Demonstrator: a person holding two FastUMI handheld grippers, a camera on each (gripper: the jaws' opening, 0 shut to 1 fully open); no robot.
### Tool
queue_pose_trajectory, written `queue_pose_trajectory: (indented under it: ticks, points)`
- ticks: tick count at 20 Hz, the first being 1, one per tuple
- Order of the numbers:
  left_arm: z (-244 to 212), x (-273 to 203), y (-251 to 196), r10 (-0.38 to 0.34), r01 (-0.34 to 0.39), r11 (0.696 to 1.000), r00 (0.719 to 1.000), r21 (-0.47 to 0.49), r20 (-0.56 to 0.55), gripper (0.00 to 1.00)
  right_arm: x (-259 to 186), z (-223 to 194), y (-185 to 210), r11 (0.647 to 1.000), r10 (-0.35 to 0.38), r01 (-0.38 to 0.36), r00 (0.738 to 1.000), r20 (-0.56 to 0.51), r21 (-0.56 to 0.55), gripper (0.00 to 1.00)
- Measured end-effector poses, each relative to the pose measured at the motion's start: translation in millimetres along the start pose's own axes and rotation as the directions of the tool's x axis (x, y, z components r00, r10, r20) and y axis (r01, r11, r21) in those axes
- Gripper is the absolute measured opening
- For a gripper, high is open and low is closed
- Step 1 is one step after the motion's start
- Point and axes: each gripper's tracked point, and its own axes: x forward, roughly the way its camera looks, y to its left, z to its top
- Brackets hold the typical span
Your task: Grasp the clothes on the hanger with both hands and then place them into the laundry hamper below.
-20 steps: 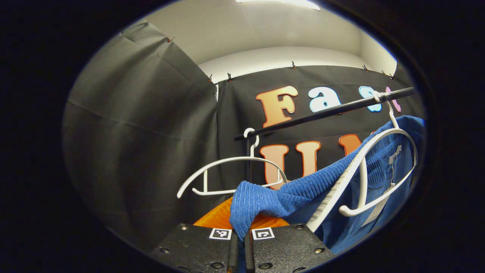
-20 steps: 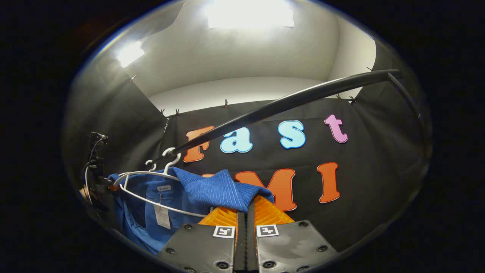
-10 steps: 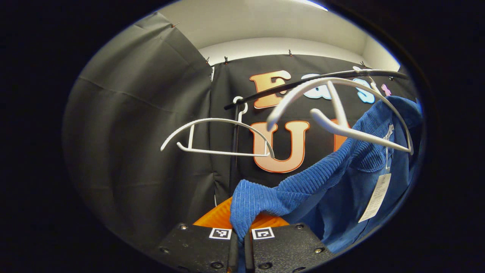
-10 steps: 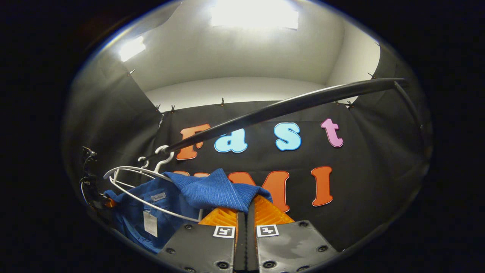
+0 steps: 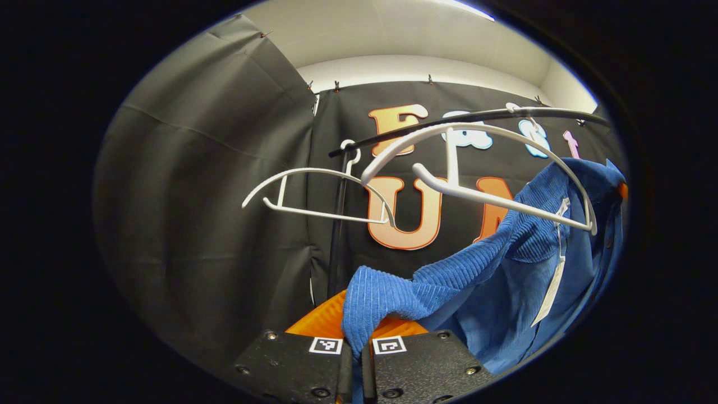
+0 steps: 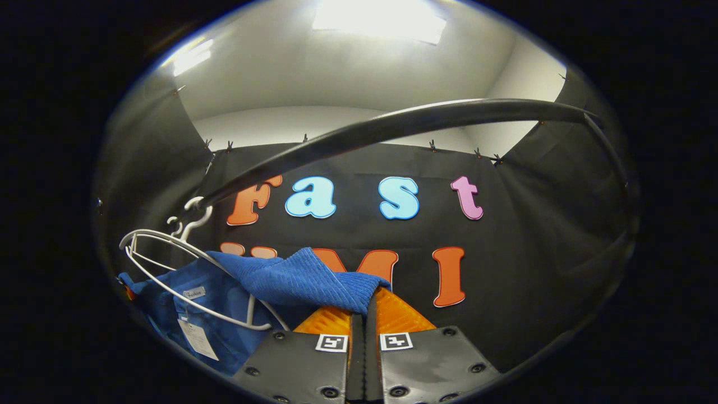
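A: Tongs status?

B: Left tongs [image 5: 352, 350] are clenched on a fold of the blue garment [image 5: 505, 280]; right tongs [image 6: 364, 320] are clamped on another fold of it [image 6: 303, 278].

A: Where is the garment?

B: It is stretched between both, drooping below the near white hanger [image 5: 482, 168], off its left arm. 2 hangers hook on the black rail [image 6: 392, 126]; the far hanger [image 5: 314, 193] is bare.
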Motion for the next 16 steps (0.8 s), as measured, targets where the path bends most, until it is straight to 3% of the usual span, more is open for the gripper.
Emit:
queue_pose_trajectory:
  ticks: [4,9,13,16]
  points:
    - [-11.1,-7.9,-12.2,-0.026,0.027,0.999,0.999,0.025,-0.028,0.06,16.2,-44.1,-17.5,0.997,-0.069,0.066,0.994,-0.084,-0.039,0.07]
    - [-33.7,-10.6,-29.3,-0.060,0.063,0.997,0.995,0.035,-0.076,0.05,21.5,-105.5,-17.9,0.995,-0.071,0.056,0.976,-0.204,-0.077,0.07]
    - [-55.4,-7.3,-35.2,-0.069,0.075,0.996,0.989,0.039,-0.130,0.06,20.8,-173.4,-27.4,0.992,-0.103,0.072,0.936,-0.335,-0.104,0.08]
    - [-63.9,-13.7,-42.6,-0.073,0.077,0.997,0.988,0.024,-0.134,0.06,7.9,-199.1,-49.2,0.992,-0.125,0.129,0.913,-0.388,-0.017,0.08]
